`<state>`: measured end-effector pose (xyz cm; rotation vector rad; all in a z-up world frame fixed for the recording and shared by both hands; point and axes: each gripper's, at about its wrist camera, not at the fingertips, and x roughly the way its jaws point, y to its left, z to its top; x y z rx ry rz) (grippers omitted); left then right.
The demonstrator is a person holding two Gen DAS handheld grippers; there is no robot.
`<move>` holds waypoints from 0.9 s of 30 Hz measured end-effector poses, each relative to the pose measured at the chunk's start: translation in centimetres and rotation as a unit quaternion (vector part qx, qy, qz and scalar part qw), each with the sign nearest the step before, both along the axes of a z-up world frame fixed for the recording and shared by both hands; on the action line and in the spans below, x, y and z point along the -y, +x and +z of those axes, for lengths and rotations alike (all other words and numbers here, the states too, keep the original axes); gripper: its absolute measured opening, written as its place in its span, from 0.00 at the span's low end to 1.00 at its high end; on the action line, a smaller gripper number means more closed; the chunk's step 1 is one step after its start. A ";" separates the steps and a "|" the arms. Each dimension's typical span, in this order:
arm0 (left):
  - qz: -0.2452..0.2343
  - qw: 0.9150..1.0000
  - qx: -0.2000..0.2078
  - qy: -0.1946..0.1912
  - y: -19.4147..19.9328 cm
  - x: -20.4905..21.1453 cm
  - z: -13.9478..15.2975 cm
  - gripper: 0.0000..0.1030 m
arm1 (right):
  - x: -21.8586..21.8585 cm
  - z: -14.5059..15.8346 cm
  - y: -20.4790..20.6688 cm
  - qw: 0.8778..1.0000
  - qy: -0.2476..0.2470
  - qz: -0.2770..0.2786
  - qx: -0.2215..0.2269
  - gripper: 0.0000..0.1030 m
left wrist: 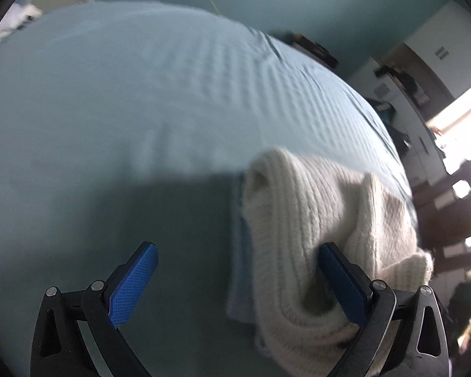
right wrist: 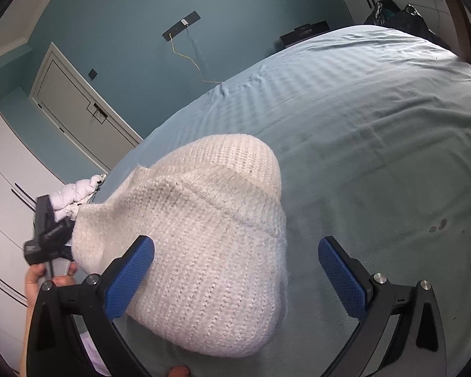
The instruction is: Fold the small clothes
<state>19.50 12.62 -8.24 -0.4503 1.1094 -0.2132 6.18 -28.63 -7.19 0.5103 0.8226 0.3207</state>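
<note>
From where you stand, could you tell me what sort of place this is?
Most likely a home bedroom: a bed under a pale blue striped bedspread, a panelled door in a teal wall, and a cream knitted hat lying on the bed.

We saw a cream hat (right wrist: 210, 245) in chunky ribbed knit, fuzzy and matt. The bedspread (right wrist: 376, 132) was soft matt cloth with a woven stripe. Gripper pads (right wrist: 128, 279) looked like dimpled blue rubber, maybe plastic, on matt black frames with shiny metal rivets.
</note>
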 end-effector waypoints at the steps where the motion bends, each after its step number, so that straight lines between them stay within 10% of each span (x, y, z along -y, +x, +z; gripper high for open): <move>1: -0.010 1.000 -0.010 -0.014 0.5 0.2 -0.4 1.00 | 0.2 0.0 0.1 1.000 0.005 -0.001 -0.003 0.99; 11: -0.080 0.983 -0.085 -0.145 3.1 3.7 -4.4 1.00 | 5.0 -1.1 3.4 0.991 0.121 0.004 -0.065 0.99; 20: -0.110 0.977 -0.104 -0.149 3.5 7.8 -4.2 1.00 | 5.3 -6.0 7.4 0.948 0.230 0.087 -0.201 0.99; 27: -0.116 0.976 -0.094 -0.158 3.3 8.4 -2.7 0.73 | 3.7 -8.7 7.9 0.921 0.268 0.123 -0.254 0.99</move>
